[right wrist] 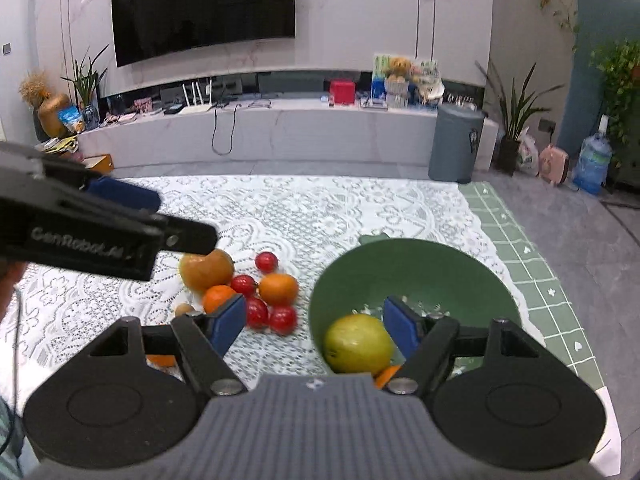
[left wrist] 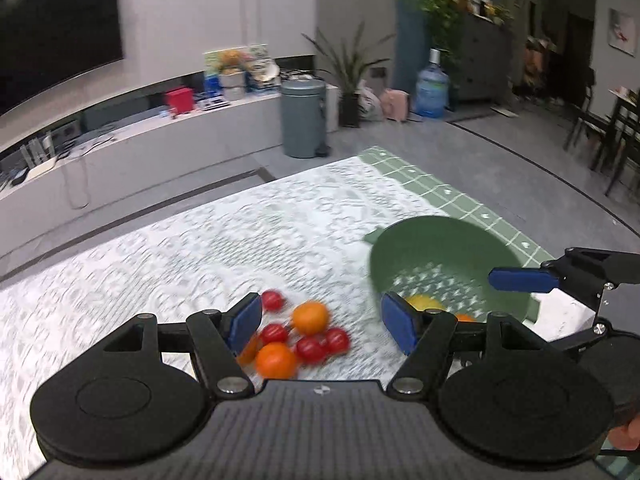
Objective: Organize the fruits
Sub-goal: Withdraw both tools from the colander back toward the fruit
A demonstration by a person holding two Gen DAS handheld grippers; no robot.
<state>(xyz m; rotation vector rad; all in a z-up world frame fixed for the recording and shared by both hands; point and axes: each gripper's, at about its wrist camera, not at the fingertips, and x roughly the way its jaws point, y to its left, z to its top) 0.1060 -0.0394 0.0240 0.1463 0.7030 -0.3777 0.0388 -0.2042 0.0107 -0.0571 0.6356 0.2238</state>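
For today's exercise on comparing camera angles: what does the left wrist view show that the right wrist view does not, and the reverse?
Only the left wrist view: dark dining chairs far right, and the right gripper entering from the right, above the bowl.
Only the right wrist view: a large orange-yellow fruit beside the pile, the whole yellow-green fruit in the bowl, and the left gripper entering from the left.
Both: the green colander bowl, small oranges, red cherry tomatoes, the lace tablecloth, the grey bin and the television.

The far half of the tabletop (right wrist: 320, 208) lies free. Near the front, a fruit cluster (right wrist: 256, 292) and the green bowl (right wrist: 416, 272) stand close together, leaving only a narrow gap.
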